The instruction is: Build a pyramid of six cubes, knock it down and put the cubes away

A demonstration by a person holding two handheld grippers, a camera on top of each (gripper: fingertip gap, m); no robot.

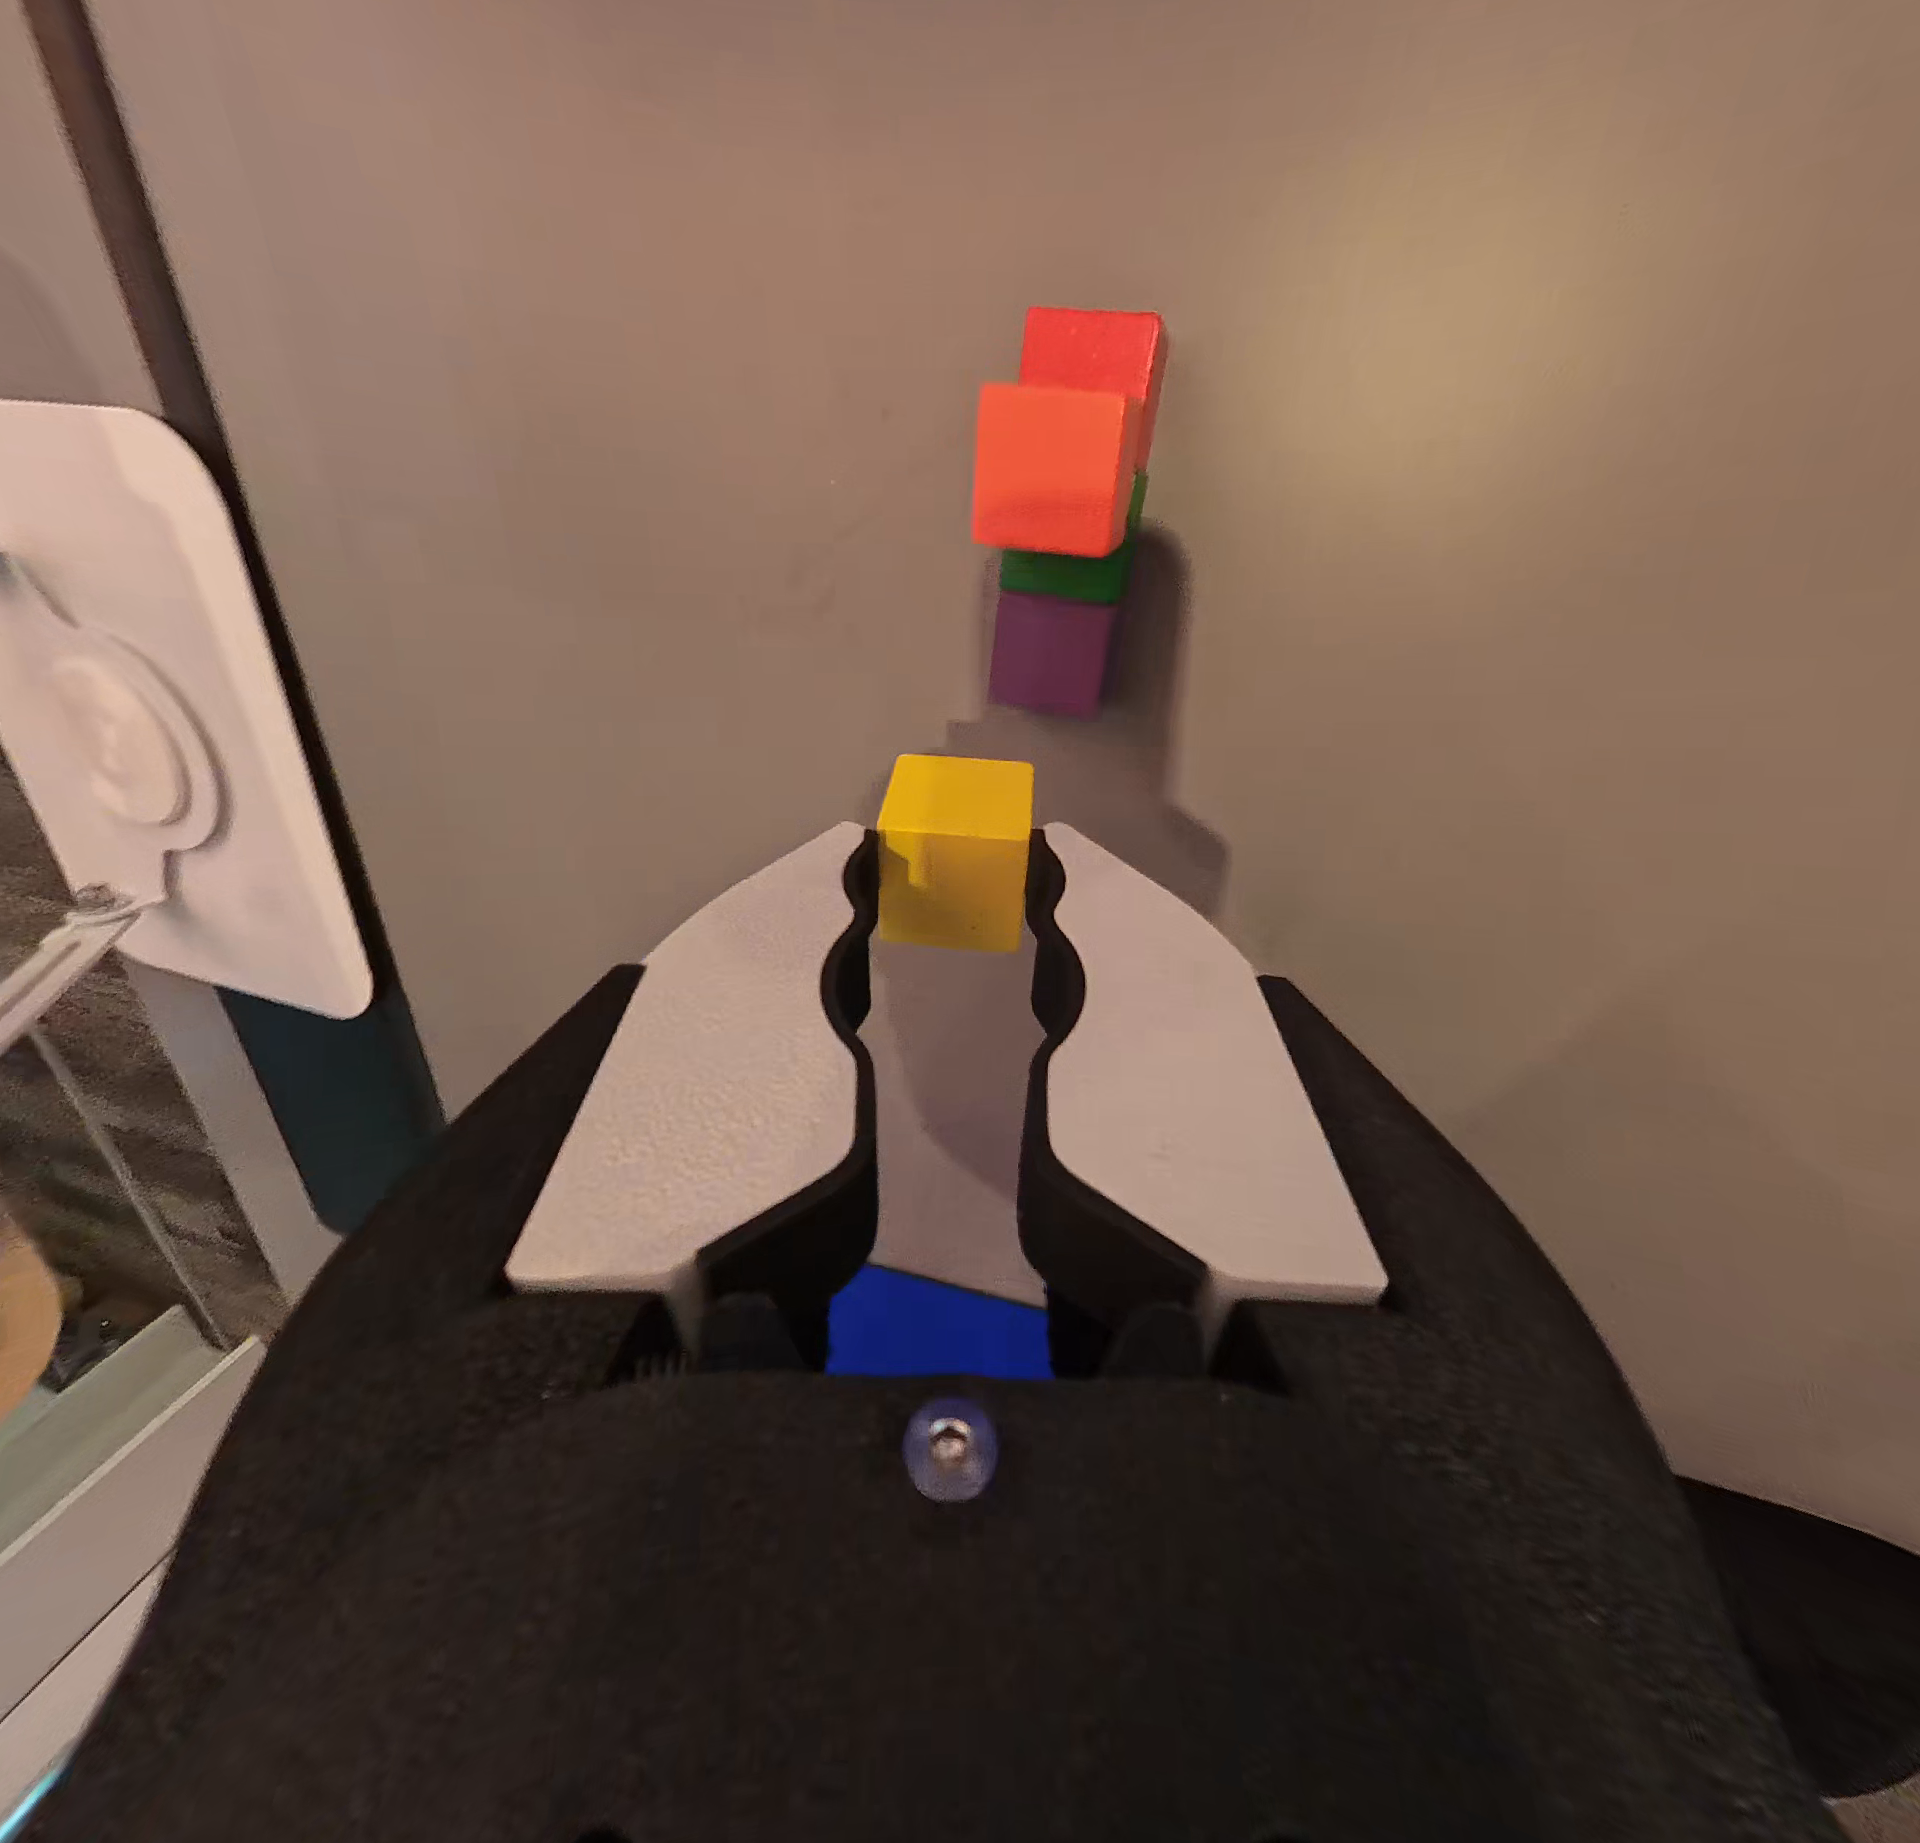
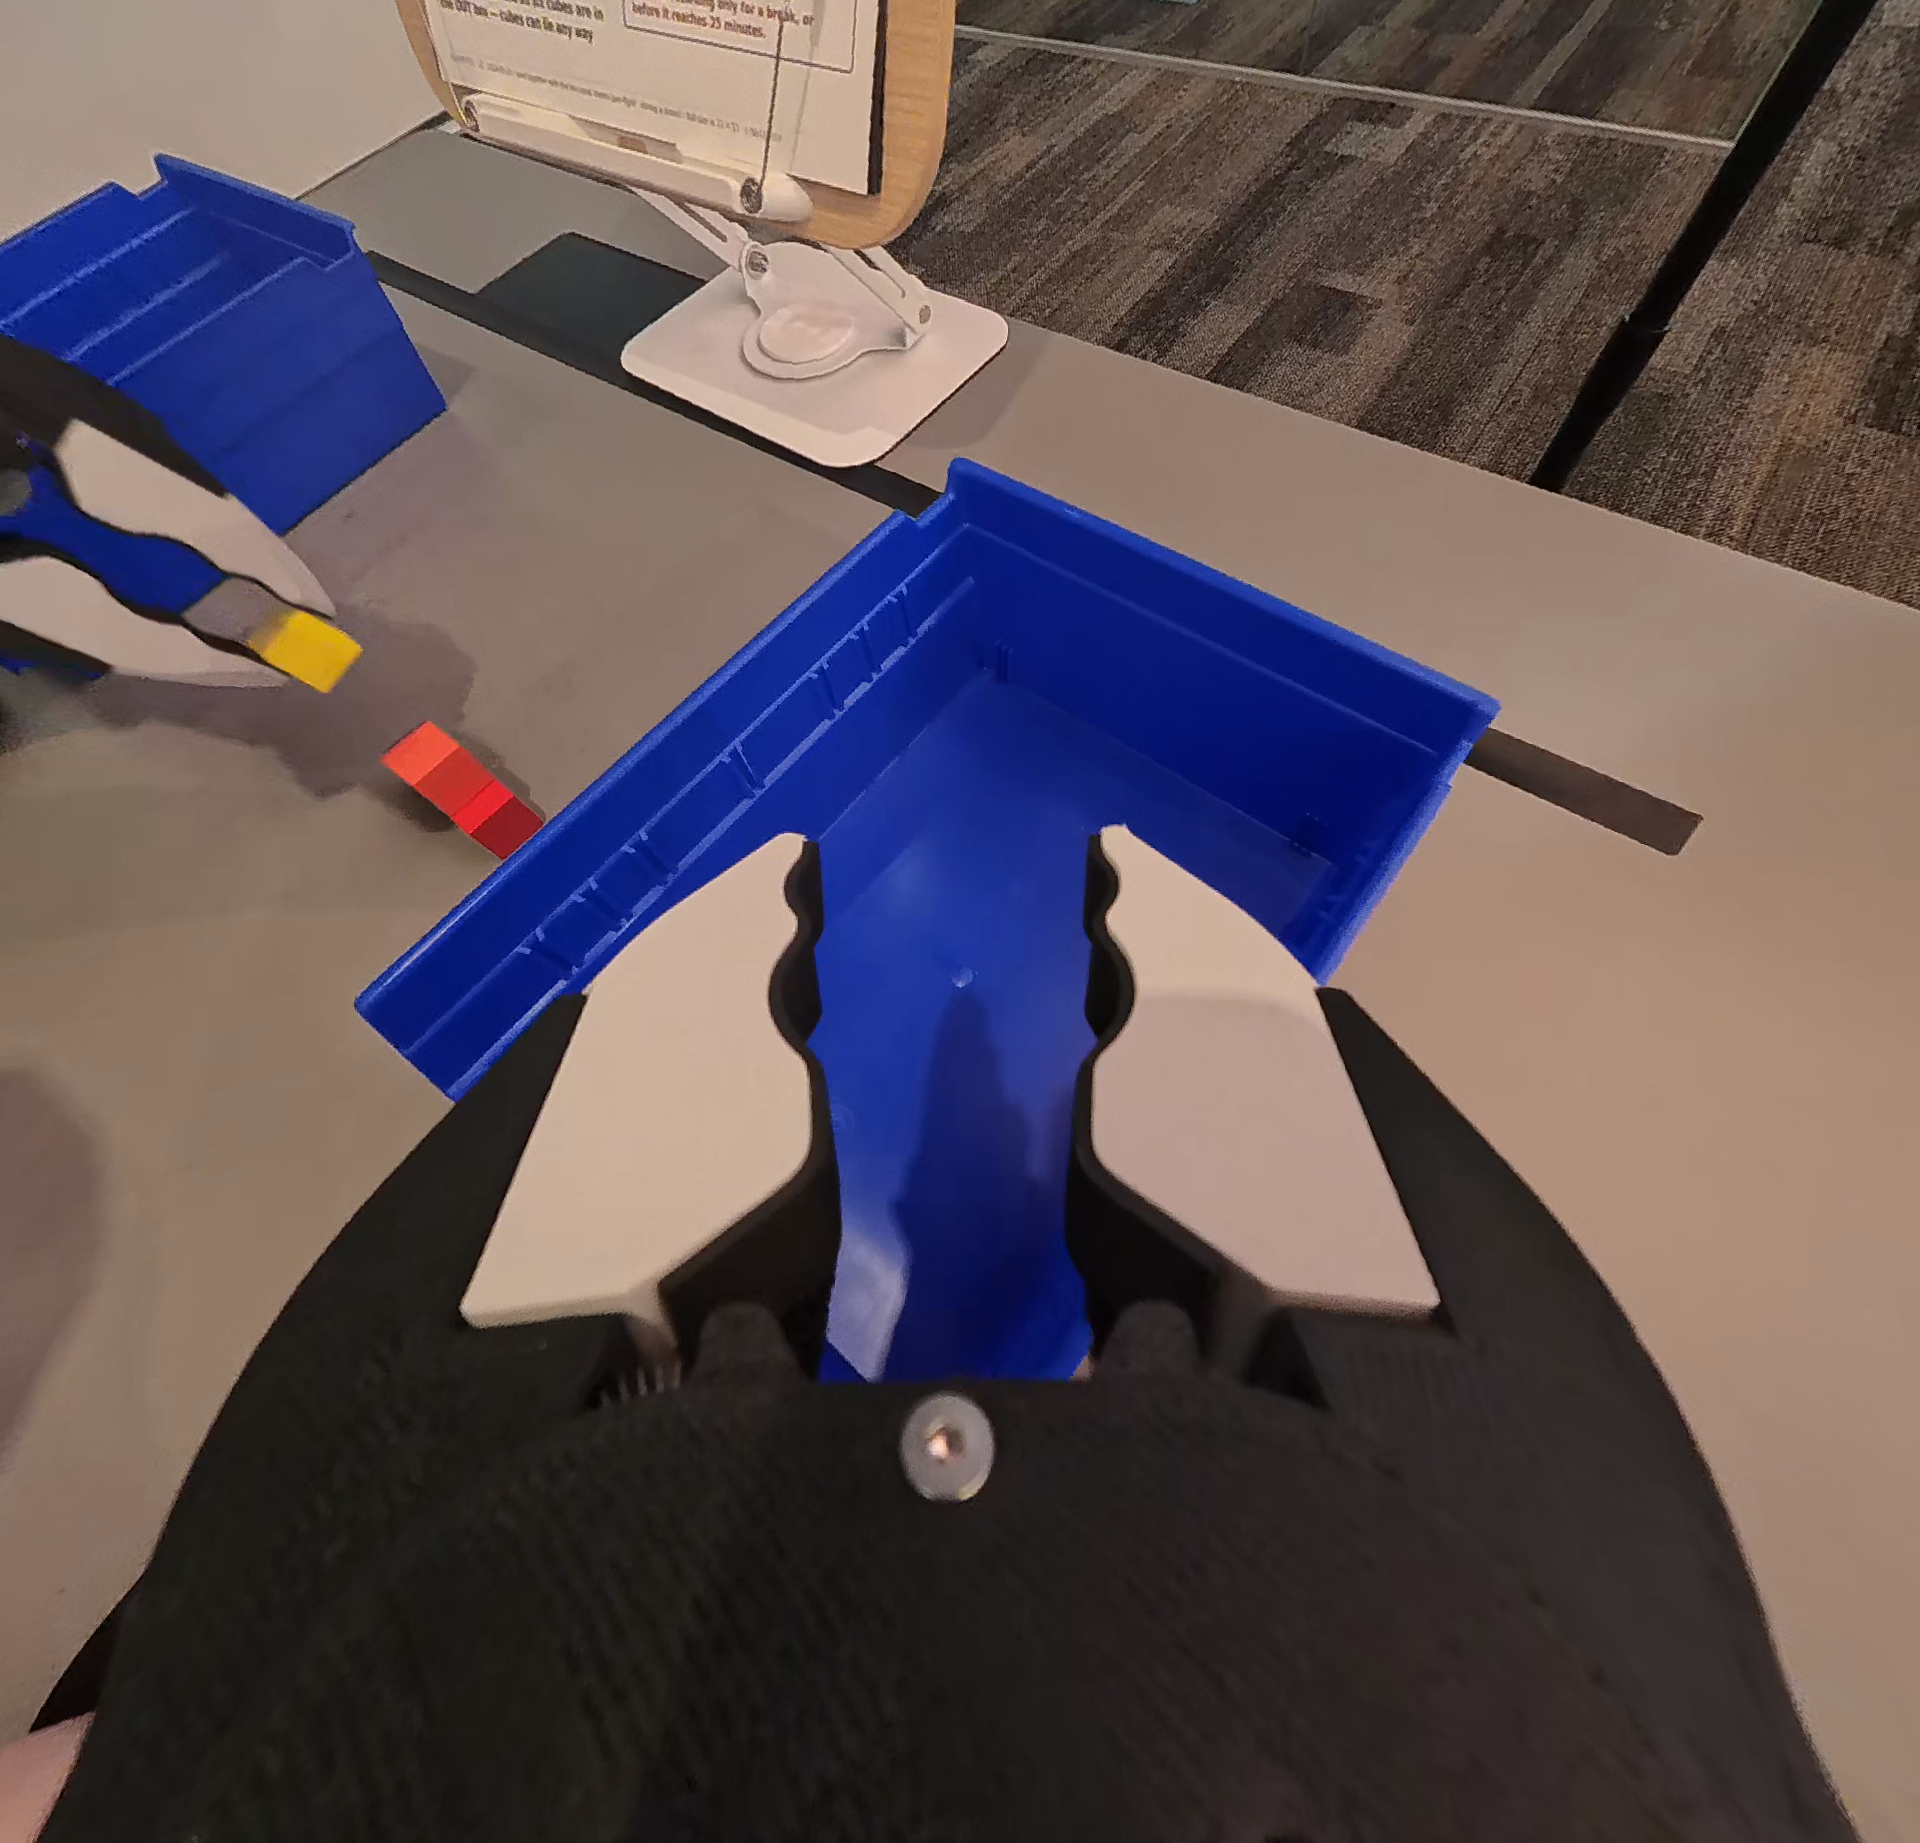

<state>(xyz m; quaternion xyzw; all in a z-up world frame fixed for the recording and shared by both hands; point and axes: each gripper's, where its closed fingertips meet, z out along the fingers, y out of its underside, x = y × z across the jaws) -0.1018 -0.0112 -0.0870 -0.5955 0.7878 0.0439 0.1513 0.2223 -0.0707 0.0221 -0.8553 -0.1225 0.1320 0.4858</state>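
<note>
My left gripper is clamped on the yellow cube, which sits right at my fingertips with its far half poking out past them. I grip it that far forward so I can set it onto the stack without my fingers bumping the neighbours. Ahead of those fingertips and a little to the right lies the build so far: the purple cube nearest, the green cube touching it behind, and the red cube farthest, all in one row on the grey table. The orange cube sits one level up, and I judge it bridges the green and red ones. That leaves the slot over purple and green free, which I take to be where this yellow cube goes. A blue shape shows at the root of my fingers; I cannot tell whether it is the sixth cube.

My right gripper is empty, its fingers well apart, hovering over the bare floor of the blue bin, out of the way of the build. The second blue bin stands far off to the left of those fingers, with a white stand holding a sheet beyond.
</note>
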